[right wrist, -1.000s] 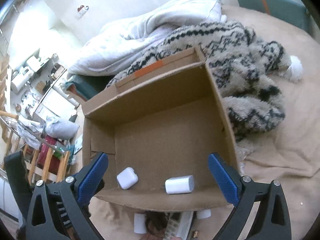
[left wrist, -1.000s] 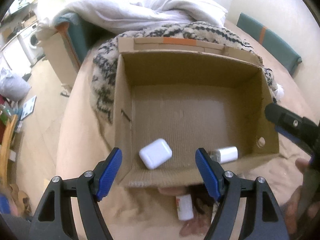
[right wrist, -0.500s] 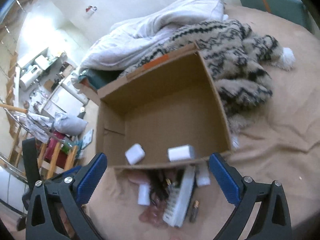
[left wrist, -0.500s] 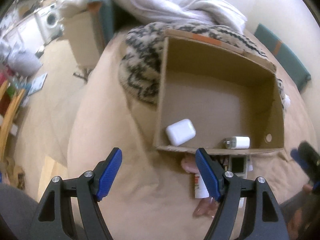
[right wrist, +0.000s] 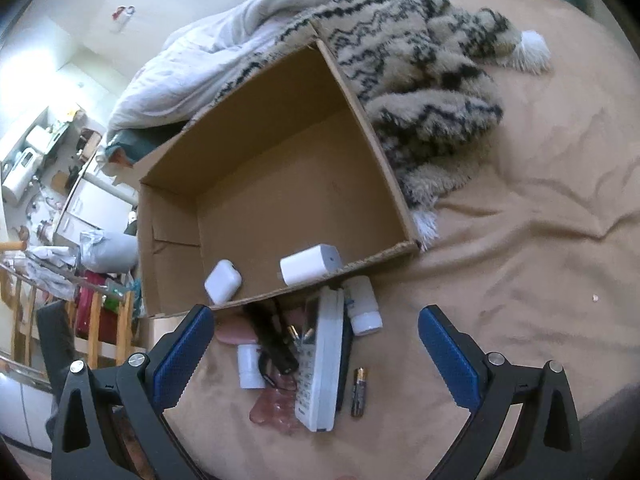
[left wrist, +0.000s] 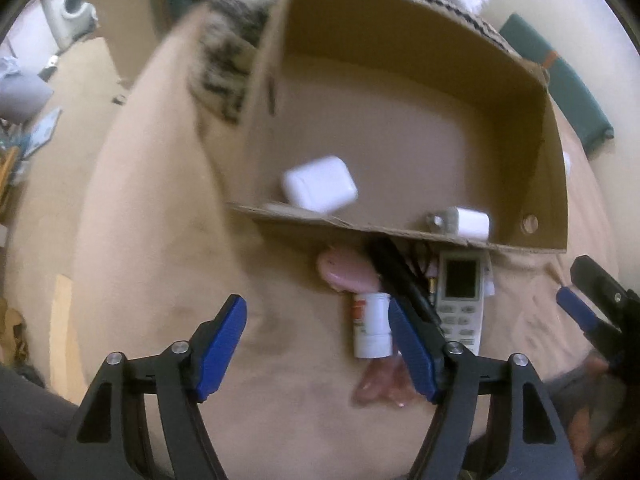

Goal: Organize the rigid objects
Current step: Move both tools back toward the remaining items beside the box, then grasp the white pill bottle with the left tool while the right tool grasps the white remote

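Observation:
An open cardboard box (left wrist: 400,128) (right wrist: 280,168) lies on the bed. Inside it are a white earbud case (left wrist: 319,184) (right wrist: 223,282) and a white charger (left wrist: 466,222) (right wrist: 310,264). In front of its near wall is a pile: a white remote (left wrist: 460,296) (right wrist: 322,360), a white bottle (left wrist: 372,326) (right wrist: 249,366), a second bottle (right wrist: 362,304), a battery (right wrist: 358,392), a black item (right wrist: 272,340) and a pink thing (left wrist: 344,272). My left gripper (left wrist: 316,312) hangs left of the pile, its jaws closing over bare sheet. My right gripper (right wrist: 316,316) stands open above the pile.
A fluffy patterned blanket (right wrist: 432,92) and a white duvet (right wrist: 240,40) lie behind and beside the box. Tan sheet (right wrist: 520,280) spreads to the right. The bed's edge drops to the floor (left wrist: 60,80) on the left, where furniture and clutter stand.
Both grippers have drawn back from over the box and sunk toward the pile in front of it, bringing the remote, bottles and battery into view. The left jaws have narrowed a little.

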{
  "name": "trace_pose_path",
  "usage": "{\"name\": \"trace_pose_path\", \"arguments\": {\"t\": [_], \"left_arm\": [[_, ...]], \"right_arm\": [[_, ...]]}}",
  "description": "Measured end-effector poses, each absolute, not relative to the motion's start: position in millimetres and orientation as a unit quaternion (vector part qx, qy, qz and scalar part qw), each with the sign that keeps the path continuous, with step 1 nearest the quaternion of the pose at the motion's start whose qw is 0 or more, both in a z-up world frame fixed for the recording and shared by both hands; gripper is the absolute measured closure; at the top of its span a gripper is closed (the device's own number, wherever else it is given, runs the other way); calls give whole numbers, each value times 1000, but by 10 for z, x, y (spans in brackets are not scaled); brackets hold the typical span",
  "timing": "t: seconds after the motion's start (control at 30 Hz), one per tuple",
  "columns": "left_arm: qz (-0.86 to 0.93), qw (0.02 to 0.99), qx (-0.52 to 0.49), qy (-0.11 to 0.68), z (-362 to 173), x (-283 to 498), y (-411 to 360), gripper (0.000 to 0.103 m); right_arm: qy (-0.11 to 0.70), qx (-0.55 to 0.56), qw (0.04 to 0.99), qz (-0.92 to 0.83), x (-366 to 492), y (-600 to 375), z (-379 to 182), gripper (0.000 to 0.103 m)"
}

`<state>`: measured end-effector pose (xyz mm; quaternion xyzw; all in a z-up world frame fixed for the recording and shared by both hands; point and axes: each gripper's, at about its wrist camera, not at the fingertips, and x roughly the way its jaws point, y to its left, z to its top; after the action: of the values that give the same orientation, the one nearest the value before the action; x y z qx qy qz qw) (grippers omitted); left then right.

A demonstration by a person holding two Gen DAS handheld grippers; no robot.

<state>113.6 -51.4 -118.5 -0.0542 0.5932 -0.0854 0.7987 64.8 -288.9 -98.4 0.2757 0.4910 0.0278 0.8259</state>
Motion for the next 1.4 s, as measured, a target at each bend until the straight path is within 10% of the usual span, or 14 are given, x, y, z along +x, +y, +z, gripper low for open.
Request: {"name": "trace_pose_path", "arguments": {"t": [0.17, 0.53, 0.63, 1.4], "left_arm": [[-101, 786, -45, 608, -1375, 1188, -733, 38], [-100, 748, -56, 654, -1721, 1251, -882, 77], [-96, 746, -52, 657, -1694, 1242, -880, 79], [-57, 751, -54, 656, -1811, 1231, -777, 79]], "right_arm": [[514, 301, 802, 37, 671, -2923, -1107, 0], [545, 317, 774, 54, 752, -2855, -1291, 0], [560, 336, 754, 72, 788, -2826, -1400, 30], [595, 216, 768, 95, 830, -2411, -1439, 80]]}}
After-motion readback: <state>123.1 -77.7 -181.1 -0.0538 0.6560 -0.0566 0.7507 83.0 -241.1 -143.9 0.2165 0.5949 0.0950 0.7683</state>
